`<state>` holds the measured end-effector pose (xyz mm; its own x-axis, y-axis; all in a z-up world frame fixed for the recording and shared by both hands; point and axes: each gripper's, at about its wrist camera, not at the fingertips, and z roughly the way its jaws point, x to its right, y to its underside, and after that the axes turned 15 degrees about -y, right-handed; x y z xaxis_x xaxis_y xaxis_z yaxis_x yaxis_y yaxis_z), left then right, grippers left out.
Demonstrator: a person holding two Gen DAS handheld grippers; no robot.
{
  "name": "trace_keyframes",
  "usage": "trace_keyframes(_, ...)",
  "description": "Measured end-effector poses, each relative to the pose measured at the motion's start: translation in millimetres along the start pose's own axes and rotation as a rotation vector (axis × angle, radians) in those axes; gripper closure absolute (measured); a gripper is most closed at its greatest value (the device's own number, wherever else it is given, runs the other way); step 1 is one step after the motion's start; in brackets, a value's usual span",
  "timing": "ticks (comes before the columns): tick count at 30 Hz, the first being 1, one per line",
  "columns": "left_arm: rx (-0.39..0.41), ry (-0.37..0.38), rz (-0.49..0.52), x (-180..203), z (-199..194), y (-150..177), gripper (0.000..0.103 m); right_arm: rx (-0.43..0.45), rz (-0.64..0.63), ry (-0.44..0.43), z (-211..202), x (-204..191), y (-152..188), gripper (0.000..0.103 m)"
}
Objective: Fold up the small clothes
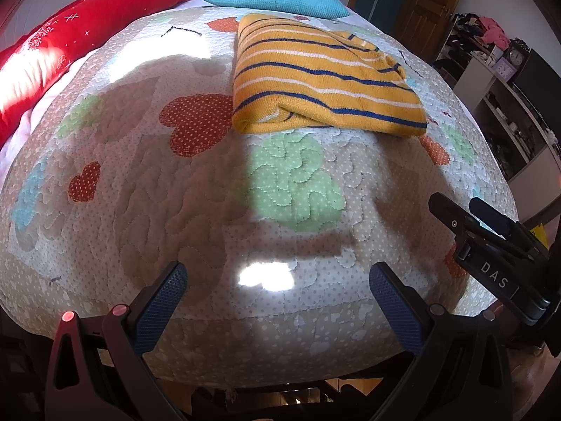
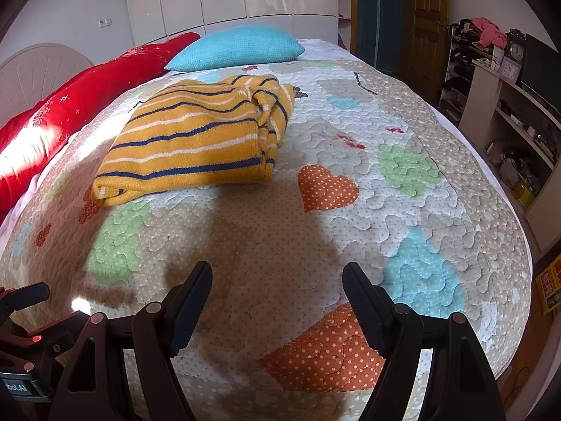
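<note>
**Sweater folded on the bed, both claws released**

The left claw [image 1: 277, 287] hangs with its blue-padded fingers [image 1: 159, 310] spread wide, holding nothing, above the near edge of the quilt [image 1: 196, 210]. The right claw [image 2: 277, 282] is likewise spread and bare — it shows too at the right rim of the left view. Farther out lies the sweater [image 2: 189, 144], mustard with navy and white stripes, folded into a thick rectangle and resting flat on the quilt, well apart from both claws. Beyond it sits a teal pillow [image 2: 235, 47], and along the left side a red blanket [image 1: 80, 38]. Shelves [image 2: 508, 105] stand to the right of the bed.
</note>
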<state>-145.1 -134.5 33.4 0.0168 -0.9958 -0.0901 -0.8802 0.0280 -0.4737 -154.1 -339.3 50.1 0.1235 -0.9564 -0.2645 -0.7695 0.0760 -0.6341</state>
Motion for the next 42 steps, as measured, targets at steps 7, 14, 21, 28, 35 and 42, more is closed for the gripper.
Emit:
trace_keyframes(7,-0.006,0.002,0.001,0.3,1.1,0.7,0.0,0.001,-0.002,0.0,0.0,0.1,0.3,0.022)
trace_keyframes(14,-0.011,0.004,0.002,0.2,3.4,1.6,0.0,0.002,0.0,-0.001,-0.5,0.6,0.3,0.021)
trace_keyframes(21,-0.017,0.004,0.003,0.9,5.2,2.0,0.0,0.001,0.002,-0.002,-0.7,0.8,0.6,0.021)
trace_keyframes(28,-0.02,0.005,0.006,2.1,6.3,2.1,0.0,0.002,0.001,-0.001,-1.2,-0.6,1.6,0.021)
trace_keyframes(35,-0.022,0.006,0.007,2.6,7.0,2.1,0.0,0.003,0.0,0.0,-0.9,-0.1,0.3,0.021)
trace_keyframes(42,-0.021,0.008,0.012,3.9,7.6,1.9,0.0,0.001,-0.003,-0.002,0.0,-0.4,0.6,0.021)
